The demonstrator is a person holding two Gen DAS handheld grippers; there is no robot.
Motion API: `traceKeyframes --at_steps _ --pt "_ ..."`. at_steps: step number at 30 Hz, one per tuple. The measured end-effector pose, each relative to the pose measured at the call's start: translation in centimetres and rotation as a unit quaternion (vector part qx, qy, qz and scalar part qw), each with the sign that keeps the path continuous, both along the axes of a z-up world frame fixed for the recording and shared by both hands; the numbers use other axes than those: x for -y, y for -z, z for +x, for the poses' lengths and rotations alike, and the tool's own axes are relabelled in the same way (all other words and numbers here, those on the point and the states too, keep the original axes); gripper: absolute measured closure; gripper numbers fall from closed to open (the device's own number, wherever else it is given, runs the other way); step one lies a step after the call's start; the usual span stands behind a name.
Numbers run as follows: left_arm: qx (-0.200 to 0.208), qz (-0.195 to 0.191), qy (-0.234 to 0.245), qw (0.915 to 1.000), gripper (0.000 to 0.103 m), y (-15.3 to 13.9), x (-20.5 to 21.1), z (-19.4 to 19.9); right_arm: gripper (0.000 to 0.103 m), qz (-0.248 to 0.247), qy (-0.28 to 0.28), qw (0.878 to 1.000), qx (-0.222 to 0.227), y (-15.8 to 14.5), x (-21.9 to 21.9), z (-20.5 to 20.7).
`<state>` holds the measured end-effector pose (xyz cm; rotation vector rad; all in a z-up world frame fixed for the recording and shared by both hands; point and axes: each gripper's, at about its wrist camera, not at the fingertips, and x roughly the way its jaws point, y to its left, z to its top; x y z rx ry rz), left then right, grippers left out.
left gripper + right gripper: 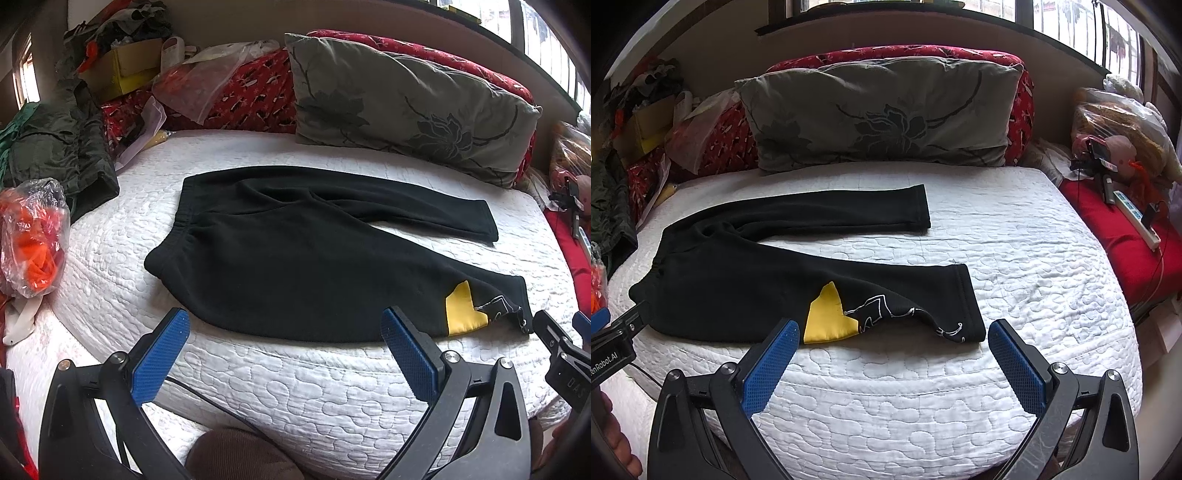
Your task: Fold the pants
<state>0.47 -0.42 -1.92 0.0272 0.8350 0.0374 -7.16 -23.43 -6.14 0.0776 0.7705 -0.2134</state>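
Pants (295,258) lie flat on the bed (295,387), legs spread, along its near edge. Left gripper (284,332) and right gripper (892,336) gape wide, holding nothing, clear of fabric.

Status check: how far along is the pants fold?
Done: black pants lie spread flat on the white quilt, legs apart. In hand: nothing; left gripper and right gripper hover open at the near edge. Left: every fold.
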Motion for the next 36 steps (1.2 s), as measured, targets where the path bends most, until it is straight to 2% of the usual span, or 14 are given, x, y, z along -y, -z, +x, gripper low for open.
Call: traceKeyframes --at_steps 7,10,12,16,21,23,29,33,36 --pt "-0.01 0.007 -0.001 0.9999 0.0 0.2 0.1 1.6 0.0 0.005 -0.002 1.0 -0.007 0.2 0.2 1.0" --pt "-0.045 0.029 -0.001 0.9986 0.0 0.6 -0.1 3.6 0.0 0.011 -0.007 1.0 -0.012 0.2 0.7 2.1" --pt "-0.077 0.03 0.0 0.9966 0.0 0.8 -1.0 5.7 0.0 0.019 -0.008 1.0 -0.016 0.1 1.4 3.2" --pt "-0.116 -0.001 -0.028 0.9928 0.0 -0.2 -5.1 10.8 0.0 0.041 0.007 0.999 -0.024 -0.5 5.0 6.9" --pt "-0.139 -0.022 -0.069 0.9877 0.0 -1.2 -11.1 17.0 0.0 0.07 0.037 0.995 -0.056 -0.2 11.1 14.1" --pt "-0.156 -0.037 -0.081 0.9837 0.0 -0.7 -13.5 19.2 0.0 0.082 0.036 0.993 -0.077 0.6 12.4 16.7" --pt "-0.205 -0.106 -0.127 0.9646 0.0 2.3 -19.6 23.5 0.002 0.1 0.039 0.988 -0.114 3.4 14.5 21.9" --pt "-0.234 -0.132 -0.134 0.9539 0.0 4.2 -20.5 25.5 0.002 0.108 0.038 0.985 -0.128 4.9 14.8 24.0" --pt "-0.242 -0.141 -0.133 0.9508 0.0 5.4 -20.2 26.8 0.002 0.112 0.028 0.984 -0.139 5.6 14.5 25.5"
